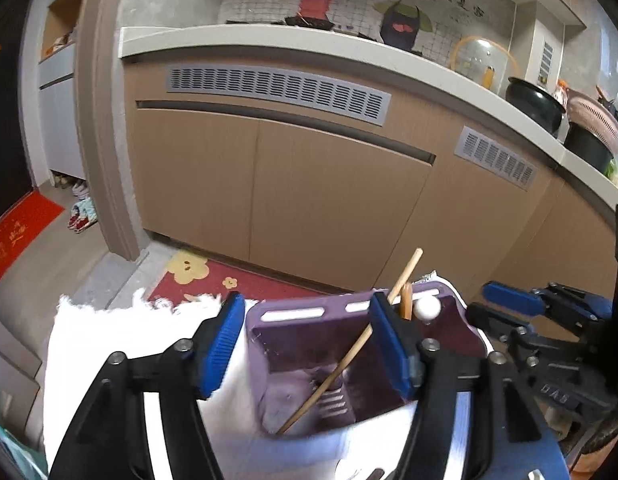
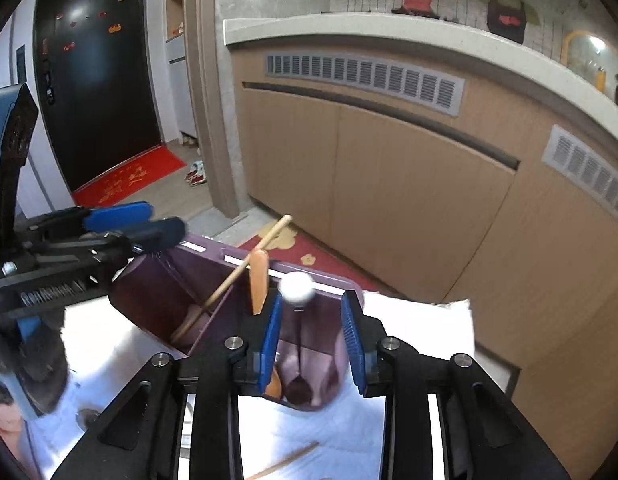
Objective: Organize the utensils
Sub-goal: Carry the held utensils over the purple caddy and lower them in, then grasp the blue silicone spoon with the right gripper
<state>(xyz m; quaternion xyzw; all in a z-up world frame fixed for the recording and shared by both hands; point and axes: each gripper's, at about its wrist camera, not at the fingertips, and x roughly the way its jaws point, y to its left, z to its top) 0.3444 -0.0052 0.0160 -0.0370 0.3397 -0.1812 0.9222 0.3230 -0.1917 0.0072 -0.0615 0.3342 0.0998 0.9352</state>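
Tan kitchen cabinets (image 1: 309, 200) with grey vent grilles run behind a white-covered surface (image 1: 89, 340). On that surface stands a purple utensil holder (image 1: 293, 312), split by a wall into two compartments. A single wooden chopstick (image 1: 349, 356) leans in the left compartment, its top sticking out above the rim. In the other compartment stand an orange handle (image 2: 257, 280) and a utensil with a white ball end (image 2: 296, 286).

The left gripper (image 1: 305, 344) hangs over the left compartment with its blue fingers (image 1: 225, 344) released and spread wide; the chopstick passes between them, apart from the left pad, though whether it touches the right pad I cannot tell. The right gripper (image 2: 313, 340) hangs over the right compartment, its fingers (image 2: 353, 340) parted with nothing gripped; the white ball end sits just beyond their tips. Another chopstick (image 2: 289, 462) lies flat on the surface, near the bottom of the right wrist view.
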